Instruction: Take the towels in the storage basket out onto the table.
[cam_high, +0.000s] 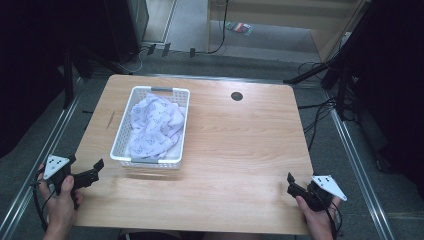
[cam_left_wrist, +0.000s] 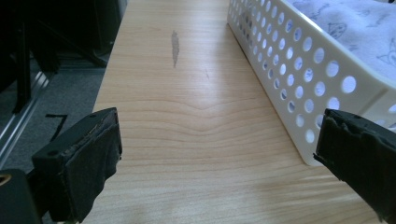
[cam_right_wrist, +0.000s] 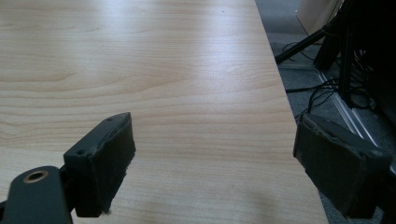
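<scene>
A white perforated basket (cam_high: 121, 134) stands on the left half of the wooden table (cam_high: 235, 145), and a crumpled pale lilac printed cloth (cam_high: 152, 125) lies inside it. My left gripper (cam_high: 98, 169) rests at the table's front left corner, open and empty, a short way left of the basket's near corner (cam_left_wrist: 308, 140). The cloth (cam_left_wrist: 355, 32) shows over the basket rim in the left gripper view. At the front right edge, my right gripper (cam_high: 290, 183) is open with bare table (cam_right_wrist: 187, 93) between its jaws.
A round black cable hole (cam_high: 237, 96) sits near the table's back edge. A dark grey smear (cam_left_wrist: 175, 46) marks the wood left of the basket. Stands and cables (cam_high: 330, 75) crowd the floor to the right, and metal rails run along both sides.
</scene>
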